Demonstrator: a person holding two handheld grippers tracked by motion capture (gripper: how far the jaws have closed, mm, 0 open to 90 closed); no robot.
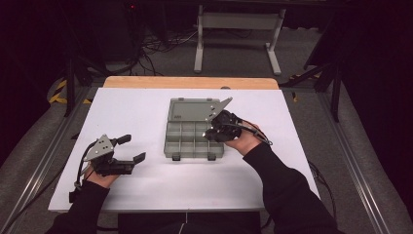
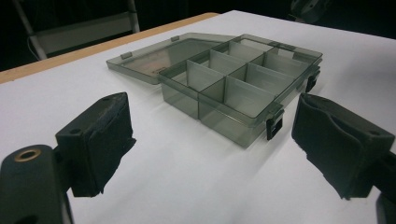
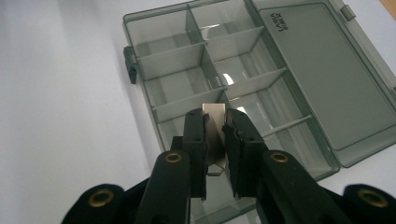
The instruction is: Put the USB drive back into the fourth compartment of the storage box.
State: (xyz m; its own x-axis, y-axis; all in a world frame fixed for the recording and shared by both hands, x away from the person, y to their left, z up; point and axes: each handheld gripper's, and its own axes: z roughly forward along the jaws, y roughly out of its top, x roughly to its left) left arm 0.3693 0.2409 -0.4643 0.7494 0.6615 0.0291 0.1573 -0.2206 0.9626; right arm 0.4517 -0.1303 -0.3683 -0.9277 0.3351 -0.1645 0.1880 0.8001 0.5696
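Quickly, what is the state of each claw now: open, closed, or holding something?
Left claw: open, holding nothing, resting on the white table.
Right claw: closed on a thin flat metal piece, above the open grey transparent plastic compartment box.

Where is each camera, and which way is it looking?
High view: above the table, looking forward and down; both forearms, left gripper, right gripper.
Left gripper view: rides the left gripper, looking between open jaws at the box.
Right gripper view: rides the right gripper, looking down; jaws pinch a divider.
All share the box.
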